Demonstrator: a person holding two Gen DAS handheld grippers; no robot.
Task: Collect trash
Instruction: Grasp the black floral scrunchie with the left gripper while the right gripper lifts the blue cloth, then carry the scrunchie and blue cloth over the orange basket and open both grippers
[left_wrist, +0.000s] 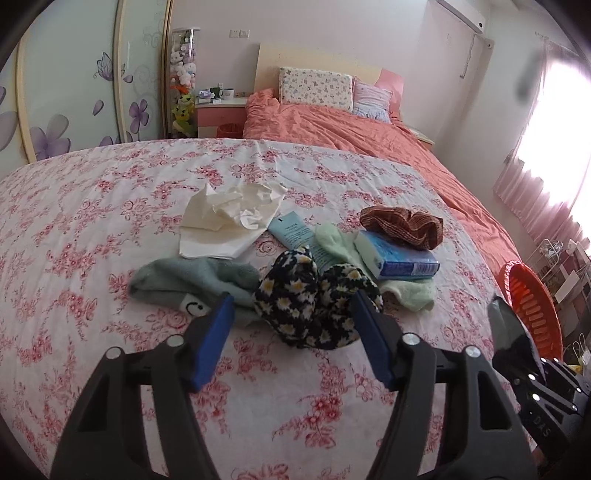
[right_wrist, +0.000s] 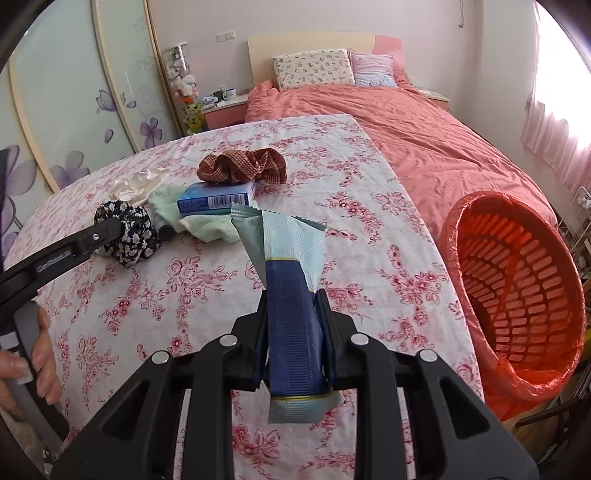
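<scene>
On a bed spread with a pink-flowered sheet (right_wrist: 369, 229), an empty wrapper (right_wrist: 291, 258), pale mint above and navy with a gold stripe below, stands upright, pinched between the pressed-together fingers of the right gripper (right_wrist: 293, 325), near an orange slatted basket (right_wrist: 517, 288) lined with a thin orange bag at the bed's edge. The left gripper (left_wrist: 291, 317) hovers with its blue-padded fingers spread wide and holding nothing, just before a daisy-print cloth (left_wrist: 310, 291). Nearby lie crumpled white paper (left_wrist: 229, 218), a blue box (left_wrist: 399, 258) under a brown checked cloth (left_wrist: 402, 223), and socks. Beyond are a coral duvet (left_wrist: 362, 129) and pillows.
</scene>
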